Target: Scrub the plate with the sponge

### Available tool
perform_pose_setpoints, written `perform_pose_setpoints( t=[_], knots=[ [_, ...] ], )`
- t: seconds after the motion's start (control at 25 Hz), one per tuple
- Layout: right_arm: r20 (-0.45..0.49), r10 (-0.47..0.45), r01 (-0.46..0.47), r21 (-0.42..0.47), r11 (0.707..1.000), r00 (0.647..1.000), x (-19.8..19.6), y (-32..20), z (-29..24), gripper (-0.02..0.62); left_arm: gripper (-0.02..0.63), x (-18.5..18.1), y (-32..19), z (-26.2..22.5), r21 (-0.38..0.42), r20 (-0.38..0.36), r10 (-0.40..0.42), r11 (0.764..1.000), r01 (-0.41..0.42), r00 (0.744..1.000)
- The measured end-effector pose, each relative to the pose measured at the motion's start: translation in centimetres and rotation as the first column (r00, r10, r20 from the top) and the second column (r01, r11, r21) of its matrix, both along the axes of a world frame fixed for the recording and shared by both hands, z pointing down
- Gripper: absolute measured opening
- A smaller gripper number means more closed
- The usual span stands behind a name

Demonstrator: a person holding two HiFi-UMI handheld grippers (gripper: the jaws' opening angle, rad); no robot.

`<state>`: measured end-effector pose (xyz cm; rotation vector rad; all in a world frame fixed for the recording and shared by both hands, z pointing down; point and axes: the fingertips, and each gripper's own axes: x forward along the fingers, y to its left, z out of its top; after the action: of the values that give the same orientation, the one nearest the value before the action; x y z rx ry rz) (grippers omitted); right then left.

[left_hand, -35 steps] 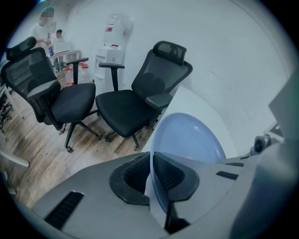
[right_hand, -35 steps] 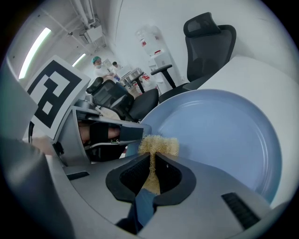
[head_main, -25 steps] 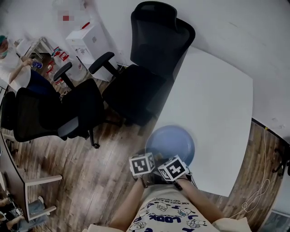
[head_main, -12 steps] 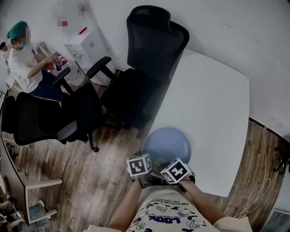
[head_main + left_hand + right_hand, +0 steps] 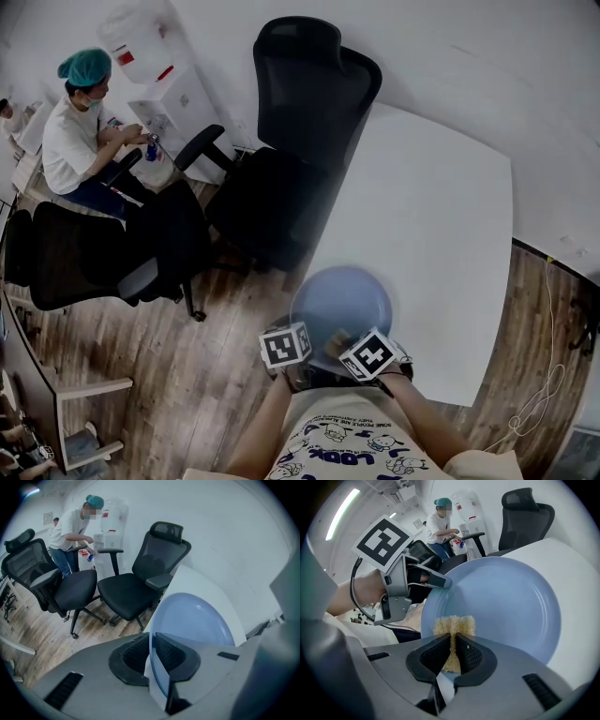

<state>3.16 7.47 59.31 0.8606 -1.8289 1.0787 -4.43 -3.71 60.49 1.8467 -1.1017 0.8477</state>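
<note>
1. Head view: white table [image 5: 441, 206], wood floor [image 5: 187, 366], black chairs [image 5: 281, 187], and a seated person [image 5: 80, 141]. The blue plate [image 5: 342, 300] is held over the table's near edge.
2. Left gripper view: the left gripper [image 5: 151, 648] pinches the plate's rim, its jaws having just eased slightly wider.
3. Right gripper view: the right gripper [image 5: 453, 653] squeezes the sponge [image 5: 454, 625], which seemingly touches the plate's face.

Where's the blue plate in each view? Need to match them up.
Head view: plate lower centre.
Left gripper view: plate lower centre-right, steeply foreshortened.
Right gripper view: plate fills centre and right, behind the sponge.
Shared landmark: black high-back chair, beyond the plate in all three.
</note>
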Motion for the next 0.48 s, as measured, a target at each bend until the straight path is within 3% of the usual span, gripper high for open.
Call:
perform_pose_setpoints(
  t=[0.48],
  knots=[
    [-0.068, -0.003, 0.001, -0.019, 1.0, 0.998, 3.3, 0.0, -0.1, 0.046, 0.037, 0.2, 0.1, 0.0, 0.001, -0.001, 0.012, 1.0, -0.012, 1.0]
  ],
)
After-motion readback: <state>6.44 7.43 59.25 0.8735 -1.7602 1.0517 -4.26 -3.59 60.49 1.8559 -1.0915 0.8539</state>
